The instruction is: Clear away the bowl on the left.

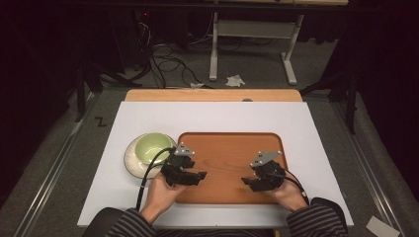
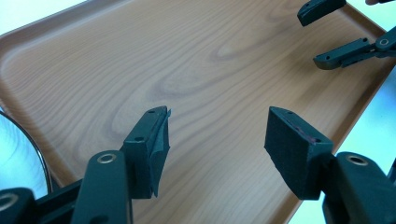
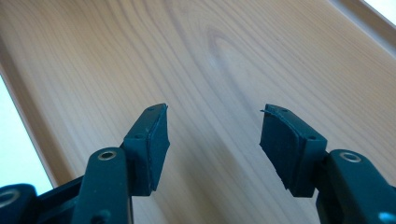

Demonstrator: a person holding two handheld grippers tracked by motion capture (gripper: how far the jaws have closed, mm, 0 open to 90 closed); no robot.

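Observation:
A wooden tray (image 1: 227,148) lies on the white table top, its bare surface under both grippers. My left gripper (image 1: 198,176) hovers over the tray's near-left part, open, with nothing between its fingers (image 2: 154,149). My right gripper (image 1: 245,181) hovers over the tray's near-right part, open and empty as well; its fingers (image 3: 154,144) point at the bare wood (image 3: 224,70). In the left gripper view the right gripper (image 2: 336,32) appears at the top right, above the tray (image 2: 187,60). A green bowl (image 1: 153,148) sits on a white ribbed plate (image 1: 132,160) just left of the tray.
The white board (image 1: 217,116) covers a wooden table (image 1: 212,95). Beyond the table's far edge lie cables (image 1: 168,59), a white desk frame (image 1: 254,44) and crumpled paper (image 1: 235,80) on the grey floor. The plate's rim (image 2: 23,154) shows at the left gripper view's lower left.

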